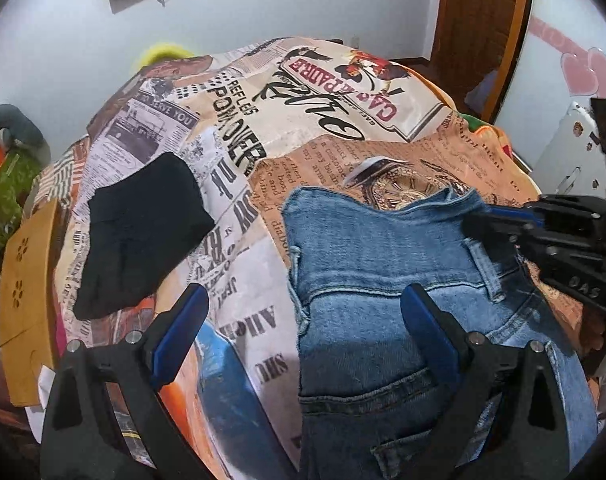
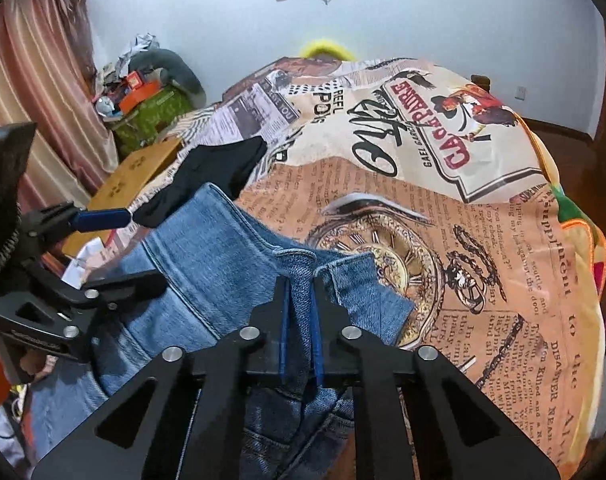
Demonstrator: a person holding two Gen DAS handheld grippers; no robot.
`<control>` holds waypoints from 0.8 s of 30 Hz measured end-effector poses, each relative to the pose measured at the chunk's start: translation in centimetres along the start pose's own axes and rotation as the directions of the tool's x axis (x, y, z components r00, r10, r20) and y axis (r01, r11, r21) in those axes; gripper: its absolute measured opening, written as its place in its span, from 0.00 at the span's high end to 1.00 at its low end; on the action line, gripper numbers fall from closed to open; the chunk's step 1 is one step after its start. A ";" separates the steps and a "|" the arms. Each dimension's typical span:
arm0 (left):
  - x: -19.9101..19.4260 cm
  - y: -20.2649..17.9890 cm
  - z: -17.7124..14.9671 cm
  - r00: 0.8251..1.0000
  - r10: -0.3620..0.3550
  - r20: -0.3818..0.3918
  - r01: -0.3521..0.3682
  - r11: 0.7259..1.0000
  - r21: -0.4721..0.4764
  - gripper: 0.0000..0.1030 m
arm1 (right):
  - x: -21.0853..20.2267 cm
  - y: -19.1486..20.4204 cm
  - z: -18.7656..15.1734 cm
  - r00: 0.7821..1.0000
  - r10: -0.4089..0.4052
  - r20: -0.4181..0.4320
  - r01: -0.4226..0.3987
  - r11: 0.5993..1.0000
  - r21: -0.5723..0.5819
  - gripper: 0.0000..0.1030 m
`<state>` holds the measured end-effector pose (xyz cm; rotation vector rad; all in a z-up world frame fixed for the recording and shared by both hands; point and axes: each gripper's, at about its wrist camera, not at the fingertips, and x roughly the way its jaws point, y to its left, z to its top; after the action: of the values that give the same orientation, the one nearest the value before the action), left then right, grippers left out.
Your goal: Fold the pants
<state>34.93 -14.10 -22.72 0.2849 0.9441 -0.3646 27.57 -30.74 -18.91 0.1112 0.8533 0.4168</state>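
Blue jeans [image 1: 375, 264] lie on the bed, waistband towards the far side. In the right wrist view my right gripper [image 2: 301, 292] is shut on a raised fold of the jeans' [image 2: 223, 248] waistband. The left wrist view shows that gripper [image 1: 479, 226] coming in from the right at the waistband's far corner. My left gripper [image 1: 303, 320] is open just above the jeans' left edge, one finger over denim and the other over the bedspread, with nothing pressed between the pads. From the right wrist camera, the left gripper [image 2: 123, 248] appears at the left side, open.
A newspaper-print bedspread [image 1: 303, 128] covers the bed. A folded black garment [image 1: 143, 236] lies left of the jeans. A tan wooden board [image 1: 27, 300] stands at the bed's left edge, with clutter [image 2: 143, 92] beyond it near a curtain. A wooden door frame [image 1: 483, 20] rises at the right.
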 end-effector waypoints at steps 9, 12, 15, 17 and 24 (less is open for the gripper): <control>-2.9 1.1 1.8 0.997 0.036 0.069 -0.033 0.999 -0.037 0.04 | -4.2 0.5 3.2 0.994 0.004 0.106 0.000 0.999 -0.033 0.95; -2.2 1.1 1.7 0.998 0.038 0.045 -0.036 0.999 -0.033 0.04 | -2.9 0.7 3.0 0.995 -0.059 0.085 0.066 0.995 -0.080 0.94; -0.3 0.7 0.8 0.999 0.045 -0.006 -0.045 0.999 -0.013 0.04 | -0.5 -0.6 1.9 0.995 -0.098 0.018 0.099 0.993 -0.070 0.95; 1.7 0.4 -0.2 0.997 0.052 -0.055 -0.052 0.999 0.003 0.04 | 1.9 -1.8 0.7 0.992 -0.105 -0.062 0.103 0.994 -0.038 0.95; 1.3 1.0 -0.2 0.998 0.038 -0.056 -0.040 0.999 -0.029 0.05 | 0.8 -1.1 1.1 0.981 -0.172 -0.092 0.164 0.983 -0.080 0.90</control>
<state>35.92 -13.38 -23.81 0.2866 0.9963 -0.3079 29.22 -31.31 -19.01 -0.0489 0.9362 0.2957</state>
